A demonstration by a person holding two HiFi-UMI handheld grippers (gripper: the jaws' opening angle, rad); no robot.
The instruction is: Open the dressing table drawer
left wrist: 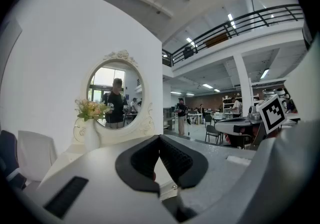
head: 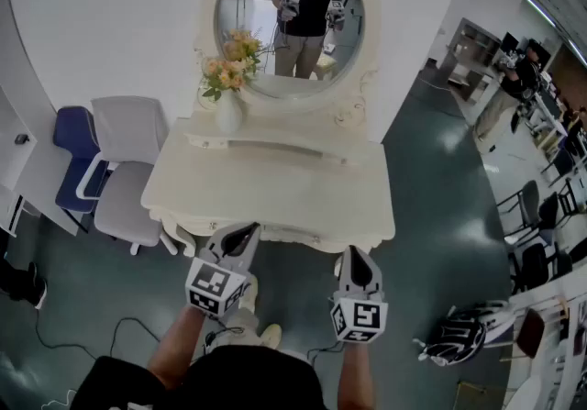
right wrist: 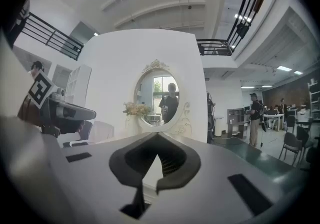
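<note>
The cream dressing table (head: 275,183) stands against the wall, with an oval mirror (head: 293,23) above it. Its drawer front (head: 289,236) shows only as a thin carved strip under the front edge and lies flush with it. My left gripper (head: 248,232) is at that edge, left of centre. Its jaws are shut, with the tips meeting and nothing between them (left wrist: 159,138). My right gripper (head: 355,257) hangs just in front of the edge further right, also shut and empty (right wrist: 157,136). Both gripper views look across the tabletop at the mirror (left wrist: 116,97) (right wrist: 159,97).
A white vase of flowers (head: 229,110) stands at the table's back left. A white chair (head: 128,179) and a blue one (head: 71,138) are left of the table. A dark bag (head: 459,339) lies on the floor at right, beyond it black chairs (head: 532,206).
</note>
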